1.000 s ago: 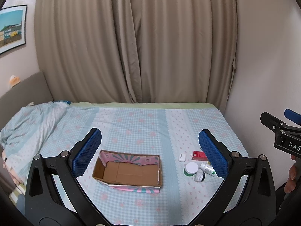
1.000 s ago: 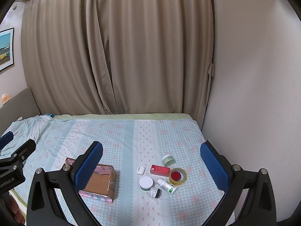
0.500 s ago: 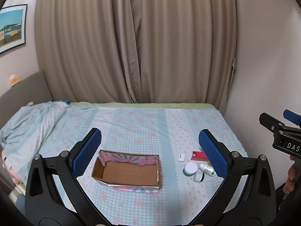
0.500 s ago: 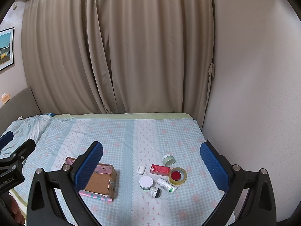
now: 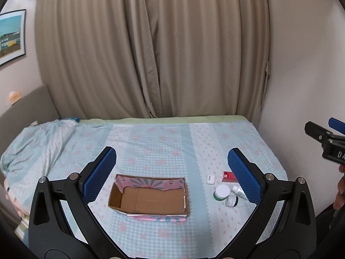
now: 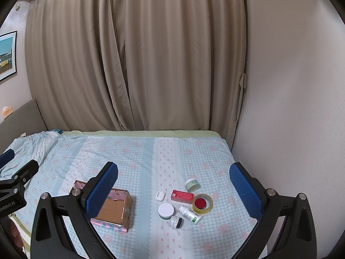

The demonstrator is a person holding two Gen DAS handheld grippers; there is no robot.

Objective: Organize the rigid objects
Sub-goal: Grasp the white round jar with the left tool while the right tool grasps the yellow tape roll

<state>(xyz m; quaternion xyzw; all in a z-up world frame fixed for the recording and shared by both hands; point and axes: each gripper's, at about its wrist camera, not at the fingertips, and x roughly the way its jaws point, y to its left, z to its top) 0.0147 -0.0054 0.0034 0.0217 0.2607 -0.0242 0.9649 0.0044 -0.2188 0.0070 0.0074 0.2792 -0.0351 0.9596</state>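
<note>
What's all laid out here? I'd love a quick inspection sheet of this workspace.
Surface: bed with a blue checked sheet, rumpled at its left end.
Job's things: open cardboard box, nothing seen inside; beside it a white case, red box, tape roll, white-lidded jar, green jar, white bottle lying down, small dark jar.
Clutter: nothing seen.
Grippers: left gripper and right gripper both open, holding nothing, above the bed.
Cables: nothing seen.
Surroundings: beige curtains, framed picture, plain wall on the right.

Small containers (image 6: 185, 202) beside open box (image 5: 151, 196)
</note>
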